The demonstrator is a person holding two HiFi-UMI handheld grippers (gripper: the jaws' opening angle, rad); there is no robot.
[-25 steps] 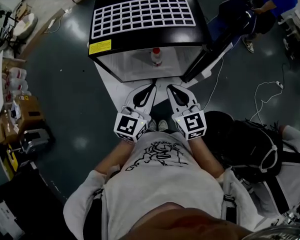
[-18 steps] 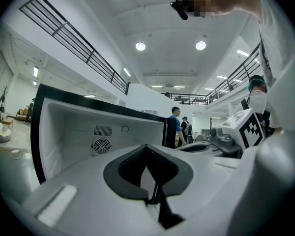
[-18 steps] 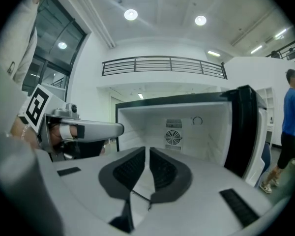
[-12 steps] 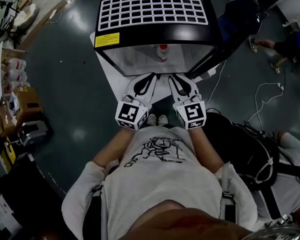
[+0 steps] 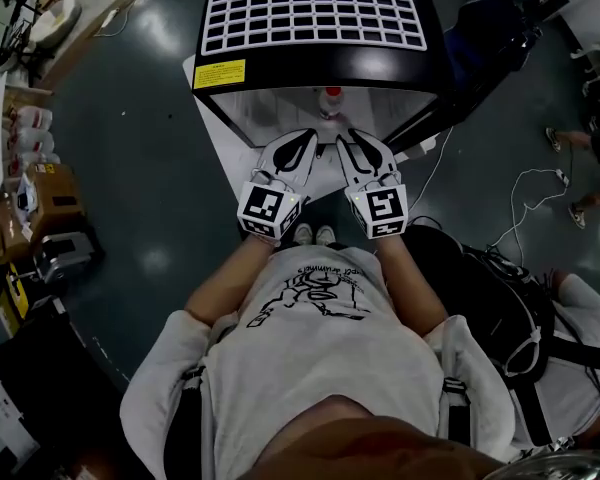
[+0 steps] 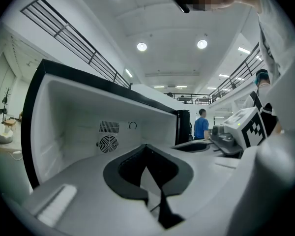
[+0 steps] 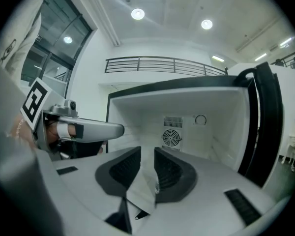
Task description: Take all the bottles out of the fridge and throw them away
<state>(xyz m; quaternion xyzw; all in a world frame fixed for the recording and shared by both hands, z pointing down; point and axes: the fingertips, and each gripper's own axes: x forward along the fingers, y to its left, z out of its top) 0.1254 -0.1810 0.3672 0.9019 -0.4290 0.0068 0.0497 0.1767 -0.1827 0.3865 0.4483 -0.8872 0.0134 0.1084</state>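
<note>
1. Yellow sticker [image 5: 220,73] on the fridge [image 5: 310,68] top: there's print on it, but way too small to read.
2. T-shirt [image 5: 315,303] graphic has some scrawly lettering, can't make it out either.

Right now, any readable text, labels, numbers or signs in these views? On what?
No text is legible.
yellow label on the fridge top: print too small to read.
T-shirt print: lettering blurred, unreadable.
bottle label: too small to read.
</note>
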